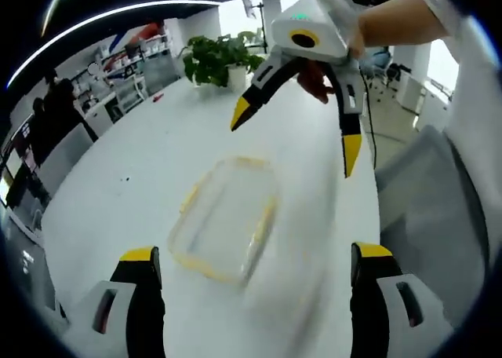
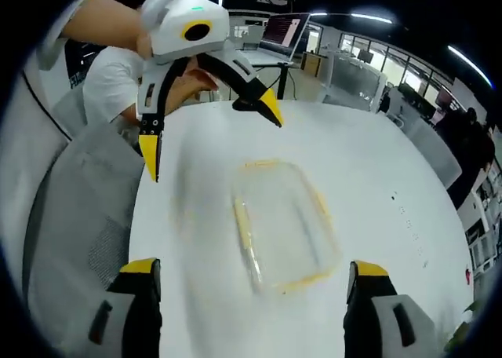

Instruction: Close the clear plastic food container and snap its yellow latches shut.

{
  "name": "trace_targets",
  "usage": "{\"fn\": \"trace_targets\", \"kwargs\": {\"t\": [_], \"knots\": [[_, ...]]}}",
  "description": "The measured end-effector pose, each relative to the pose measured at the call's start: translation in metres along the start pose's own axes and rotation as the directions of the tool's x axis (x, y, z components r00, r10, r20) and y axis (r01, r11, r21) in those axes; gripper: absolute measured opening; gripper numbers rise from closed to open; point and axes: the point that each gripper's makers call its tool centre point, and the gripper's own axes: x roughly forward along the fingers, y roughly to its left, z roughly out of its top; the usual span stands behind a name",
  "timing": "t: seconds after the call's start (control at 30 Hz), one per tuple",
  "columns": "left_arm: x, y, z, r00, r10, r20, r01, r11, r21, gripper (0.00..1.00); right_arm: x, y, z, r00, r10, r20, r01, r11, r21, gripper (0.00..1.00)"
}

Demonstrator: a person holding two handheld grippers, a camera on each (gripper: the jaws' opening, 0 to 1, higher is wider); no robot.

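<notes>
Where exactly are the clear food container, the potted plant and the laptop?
clear food container (image 1: 223,221), left gripper view, middle of its blurred body.
potted plant (image 1: 220,60), left gripper view, its leaves.
laptop (image 2: 284,30), right gripper view, its lit screen.

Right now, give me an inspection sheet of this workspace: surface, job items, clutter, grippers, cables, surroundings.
Surface: white table, mostly bare.
Job's things: clear plastic food container with yellow trim lies flat on the table; blurred, so latch state cannot be told.
Clutter: small red item near the far edge.
Grippers: left gripper and right gripper both hang above the container, jaws spread wide, holding nothing.
Cables: nothing seen on the table.
Surroundings: potted plant at the table's end, grey chair, monitor, shelving and people in the background.
</notes>
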Motion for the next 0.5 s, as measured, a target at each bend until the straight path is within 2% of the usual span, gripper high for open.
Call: {"fn": "trace_targets", "kwargs": {"t": [0.13, 0.33, 0.4, 0.5], "knots": [[-0.007, -0.013, 0.001, 0.999, 0.011, 0.032, -0.010, 1.000, -0.027, 0.99, -0.008, 0.008, 0.005, 0.999, -0.021, 0.036, 0.021, 1.000, 0.021, 0.99], [-0.016, -0.031, 0.002, 0.999, 0.018, 0.047, -0.015, 0.999, -0.048, 0.99, -0.016, 0.027, 0.007, 0.997, -0.032, 0.066, 0.029, 0.999, 0.033, 0.99], [-0.021, -0.032, 0.002, 0.997, 0.049, 0.057, -0.043, 0.995, -0.095, 0.99, -0.019, 0.033, 0.008, 0.997, -0.035, 0.075, 0.032, 0.999, 0.042, 0.99], [-0.026, -0.037, -0.004, 0.996, 0.076, 0.043, -0.071, 0.992, -0.106, 0.99, -0.022, 0.045, 0.008, 0.995, -0.037, 0.093, 0.033, 0.998, 0.050, 0.99]]}}
